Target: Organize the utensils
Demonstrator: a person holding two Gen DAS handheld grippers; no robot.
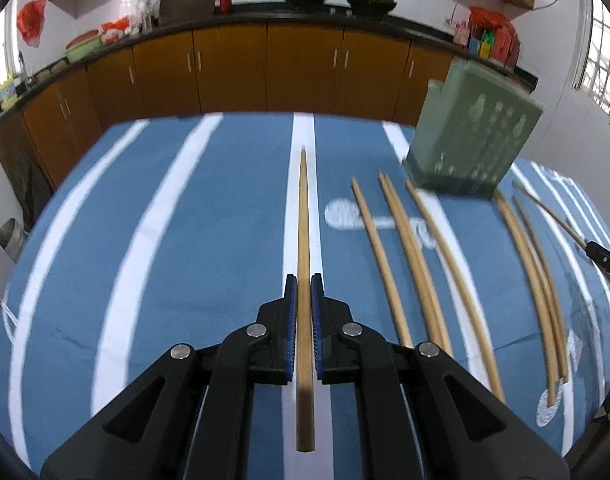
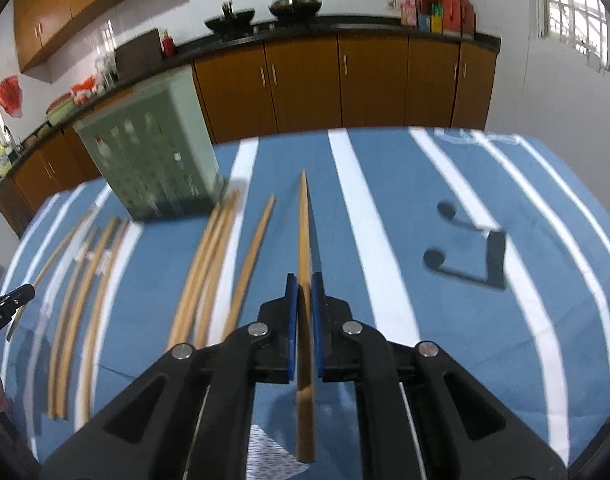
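Note:
My left gripper [image 1: 303, 280] is shut on a wooden chopstick [image 1: 303, 216] that points straight ahead over the blue striped tablecloth [image 1: 209, 240]. My right gripper [image 2: 303, 280] is likewise shut on another wooden chopstick [image 2: 303, 224], its tip aimed forward. Several more chopsticks [image 1: 409, 252] lie loose on the cloth to the right of the left gripper, and in the right wrist view the same loose chopsticks [image 2: 209, 268] lie to the left. A pale green perforated utensil holder [image 1: 471, 132] stands behind them, also visible as the holder [image 2: 153, 152] at upper left.
The other gripper's tip [image 1: 605, 258] shows at the far right edge, and at the left edge [image 2: 9, 304] in the right wrist view. Beyond the table runs a kitchen counter [image 1: 265, 16] with brown cabinets, woks and jars. A black note pattern [image 2: 473, 252] marks the cloth.

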